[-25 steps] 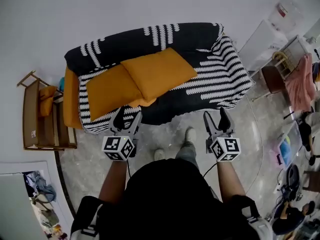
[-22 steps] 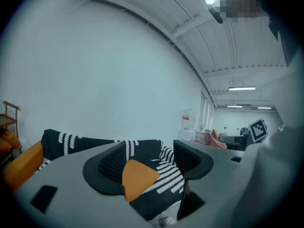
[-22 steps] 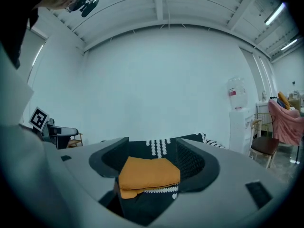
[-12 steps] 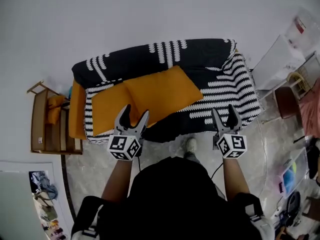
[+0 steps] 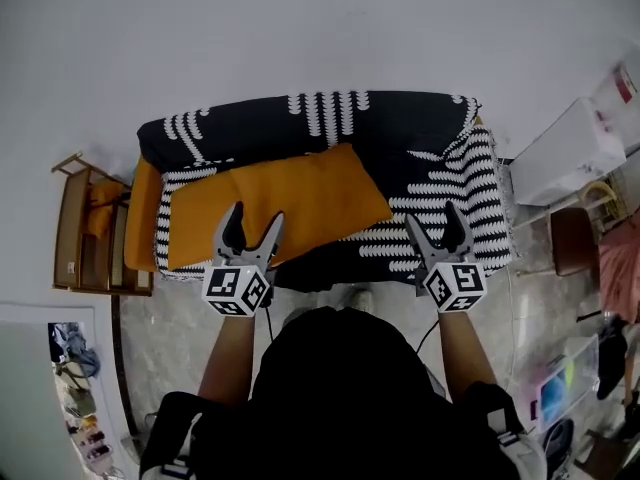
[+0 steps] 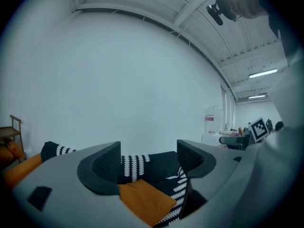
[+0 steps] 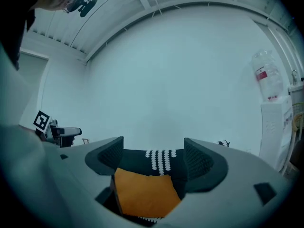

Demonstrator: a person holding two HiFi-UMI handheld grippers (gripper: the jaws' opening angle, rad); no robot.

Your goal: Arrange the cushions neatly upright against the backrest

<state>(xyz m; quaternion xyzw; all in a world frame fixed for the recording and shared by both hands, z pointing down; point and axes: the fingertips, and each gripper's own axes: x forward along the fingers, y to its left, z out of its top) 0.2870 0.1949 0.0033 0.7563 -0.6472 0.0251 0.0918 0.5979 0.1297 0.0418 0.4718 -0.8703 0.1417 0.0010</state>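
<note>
The left gripper [image 5: 254,218] is held in front of the sofa with its jaws wide apart. They have just been opening, and nothing is between them. The right gripper [image 5: 434,220] is the same: jaws just widened, empty, touching nothing. Just beyond, two orange cushions [image 5: 290,200] lie flat and overlapping on the seat of the black-and-white sofa [image 5: 440,183], below the backrest [image 5: 390,118]. A wooden rack [image 5: 75,238] stands at the sofa's left end and a white cabinet [image 5: 575,153] to its right. A plain white wall [image 5: 300,28] is behind.
</note>
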